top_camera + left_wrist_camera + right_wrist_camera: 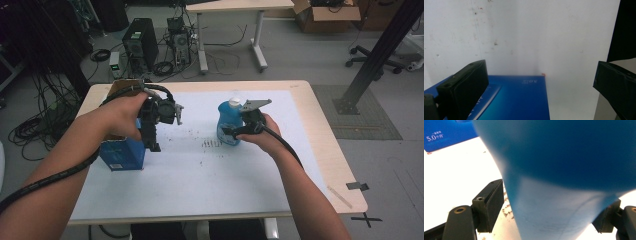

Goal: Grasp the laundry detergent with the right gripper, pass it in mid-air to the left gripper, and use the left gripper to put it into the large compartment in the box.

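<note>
Blue plastic bottle with a white cap stood upright on the white sheet covering the wooden table, a little right of the middle. My right gripper sat at its lower body, coming in from the right side. In the right gripper view the bottle stood between my two black jaws; the left pad lay against its wall, and the right pad was tucked behind the curve of the bottle, so contact there I could not confirm. The jaws were partly drawn in around the bottle rather than wide apart.

My left gripper hung over the left part of the sheet, jaws pointing down, just beside a blue box standing near the table's left edge. In the left gripper view its jaws were spread wide with nothing between them; the box top lay below, partly under the left jaw.

Small dark specks were scattered on the sheet between the box and the bottle, close to the bottle's foot.
</note>
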`<action>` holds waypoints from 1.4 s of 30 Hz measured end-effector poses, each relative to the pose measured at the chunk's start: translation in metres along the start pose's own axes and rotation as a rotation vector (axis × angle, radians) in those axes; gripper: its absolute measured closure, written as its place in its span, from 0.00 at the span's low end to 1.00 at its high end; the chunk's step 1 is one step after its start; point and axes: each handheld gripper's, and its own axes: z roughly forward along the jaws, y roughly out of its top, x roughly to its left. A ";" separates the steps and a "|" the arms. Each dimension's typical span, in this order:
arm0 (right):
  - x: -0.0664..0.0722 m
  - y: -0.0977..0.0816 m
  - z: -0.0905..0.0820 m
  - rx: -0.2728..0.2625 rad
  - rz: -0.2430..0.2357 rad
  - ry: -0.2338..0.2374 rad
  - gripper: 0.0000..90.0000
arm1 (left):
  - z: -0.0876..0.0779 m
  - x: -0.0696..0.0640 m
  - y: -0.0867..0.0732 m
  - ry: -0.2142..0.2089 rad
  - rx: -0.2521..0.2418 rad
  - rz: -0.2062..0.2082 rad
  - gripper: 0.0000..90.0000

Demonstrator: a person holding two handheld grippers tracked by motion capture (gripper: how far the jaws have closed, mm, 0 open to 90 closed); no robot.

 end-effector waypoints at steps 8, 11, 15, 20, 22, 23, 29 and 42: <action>0.002 -0.001 0.001 0.005 -0.007 -0.001 0.36 | 0.000 0.000 -0.001 0.000 -0.002 -0.003 0.00; 0.002 -0.001 0.002 0.007 -0.013 -0.002 0.38 | 0.000 0.000 -0.001 0.001 -0.002 -0.004 0.00; 0.002 -0.002 0.002 0.003 -0.018 -0.025 0.47 | 0.001 0.000 -0.001 0.000 -0.003 -0.004 0.00; 0.002 -0.003 0.001 -0.007 -0.026 -0.018 0.49 | 0.001 0.001 0.000 -0.001 -0.004 -0.008 0.00; 0.001 -0.003 0.000 -0.009 -0.021 -0.016 0.50 | 0.001 0.001 0.001 0.001 -0.004 -0.003 0.00; 0.002 -0.003 0.000 -0.010 -0.021 -0.015 0.51 | 0.001 0.001 0.001 0.001 -0.006 -0.003 0.00; 0.003 -0.003 -0.001 -0.009 -0.032 -0.014 0.51 | -0.002 0.002 0.003 0.007 -0.006 0.001 0.00; 0.016 0.036 -0.051 -0.073 -0.112 0.097 0.51 | -0.016 0.004 0.006 0.030 -0.008 -0.005 0.00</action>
